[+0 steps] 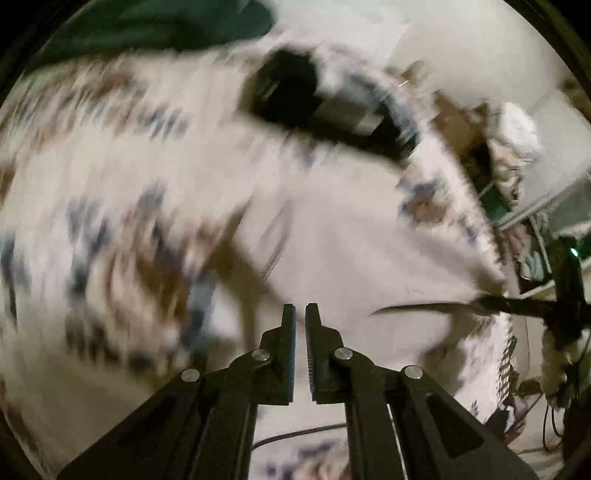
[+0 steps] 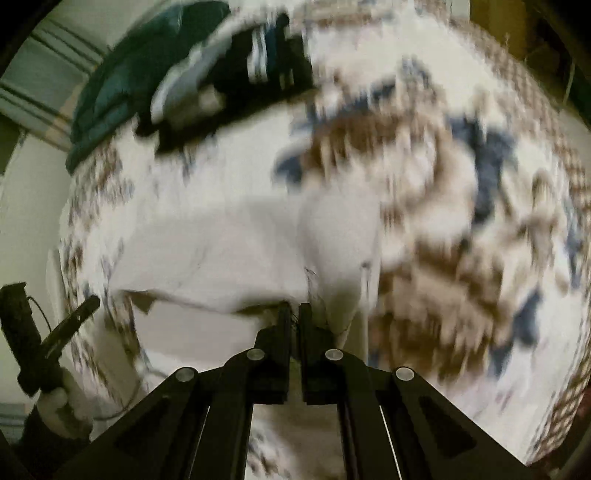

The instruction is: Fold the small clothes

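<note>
1. Left wrist view: the left gripper (image 1: 300, 314) has its jaws drawn nearly together with a thin slit between them and no cloth in that slit.
2. Just beyond those tips lies the white garment (image 1: 351, 236), blurred by motion, spread on a patterned cover (image 1: 110, 206) of white with brown and blue marks.
3. At the right edge of the garment, the right gripper (image 1: 480, 304) appears as a thin dark bar reaching in, touching the cloth's near right corner; whether its jaws pinch there cannot be told from this side.
4. Farther off sits a stack of dark folded clothes (image 1: 325, 107) with a striped piece, and beyond it, far left, a dark green bundle (image 1: 166, 26).
5. Right wrist view: the right gripper (image 2: 291, 314) has its jaws pressed onto the near edge of the white garment (image 2: 221, 251), a thread of cloth showing between them.
6. The garment lies across the left and middle of the patterned cover (image 2: 461, 221), with one edge lifted and shadowed beneath.
7. At the near left the left gripper (image 2: 79, 314) is held off the garment's left edge by a gloved hand (image 2: 59, 406).
8. At the far end are the dark folded clothes (image 2: 236, 81) and the dark green bundle (image 2: 122, 92).
</note>
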A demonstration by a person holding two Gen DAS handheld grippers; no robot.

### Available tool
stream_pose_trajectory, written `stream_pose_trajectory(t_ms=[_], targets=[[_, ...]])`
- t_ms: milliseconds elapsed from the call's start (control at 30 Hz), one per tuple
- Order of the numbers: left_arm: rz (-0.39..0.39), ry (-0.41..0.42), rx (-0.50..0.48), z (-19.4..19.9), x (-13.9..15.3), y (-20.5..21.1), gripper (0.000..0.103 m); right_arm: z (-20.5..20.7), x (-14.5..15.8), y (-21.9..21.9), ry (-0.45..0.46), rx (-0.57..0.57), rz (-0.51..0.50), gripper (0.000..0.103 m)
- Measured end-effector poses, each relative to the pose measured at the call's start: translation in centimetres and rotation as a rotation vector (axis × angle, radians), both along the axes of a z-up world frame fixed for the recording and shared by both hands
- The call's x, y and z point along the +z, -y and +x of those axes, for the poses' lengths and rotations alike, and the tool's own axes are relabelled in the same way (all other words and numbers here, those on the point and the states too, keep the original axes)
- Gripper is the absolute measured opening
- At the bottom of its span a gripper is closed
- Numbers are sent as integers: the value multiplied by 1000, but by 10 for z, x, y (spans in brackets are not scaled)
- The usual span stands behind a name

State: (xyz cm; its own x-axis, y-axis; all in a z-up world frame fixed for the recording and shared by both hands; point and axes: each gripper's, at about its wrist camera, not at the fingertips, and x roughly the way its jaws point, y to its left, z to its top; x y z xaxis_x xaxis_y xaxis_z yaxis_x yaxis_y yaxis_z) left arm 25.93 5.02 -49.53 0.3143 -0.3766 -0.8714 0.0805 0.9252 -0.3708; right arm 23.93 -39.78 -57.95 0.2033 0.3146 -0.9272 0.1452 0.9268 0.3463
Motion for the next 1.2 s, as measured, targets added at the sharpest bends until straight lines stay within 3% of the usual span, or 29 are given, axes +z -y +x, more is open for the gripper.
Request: stream_pose_trajectory(t_ms=[67,167,233,300,367,500,567,600,633,667,700,933,1067,1133,1200], targets=[[1,-109,73,-11,-16,-14,6,-17,-17,-2,-68,33,-13,6],[-108,-177,183,-17,-22,-34,15,-33,-28,9,-134,15,23,29],[-176,-173,240,-11,-20,-41,51,-40,-28,26,-146,-56,70,50],[-249,-159,285,5,-20,-40,61,-44,-28,40,-139,-135,124,53],[-317,-176,285,26,-26,-31,61,-48,-31,55,-134,-226,210,56],[-344,-227,319,64,-50,-9,57,-43,-49,66,-127,-380,356,60],[-301,-195,310,68,-46,4,14,-38,-63,67,-133,-445,427,60],[-257,-180,298,70,-40,10,6,-36,-66,65,-131,-464,446,53],[-249,-155,296,66,-33,11,6,-35,-68,64,-123,-485,452,23],[-251,-124,301,62,-23,10,6,-32,-68,61,-113,-503,444,11],[-248,-104,303,58,-15,9,5,-30,-67,60,-113,-505,438,6],[-287,-99,337,24,12,-10,5,-31,-27,62,-48,-489,412,5],[-251,-158,383,7,-16,-21,5,-49,-25,71,-97,-474,355,5],[-230,-186,391,-1,-33,-27,5,-59,-36,74,-138,-460,319,5],[-258,-247,390,-7,-49,-31,6,-66,-54,75,-202,-442,290,5]])
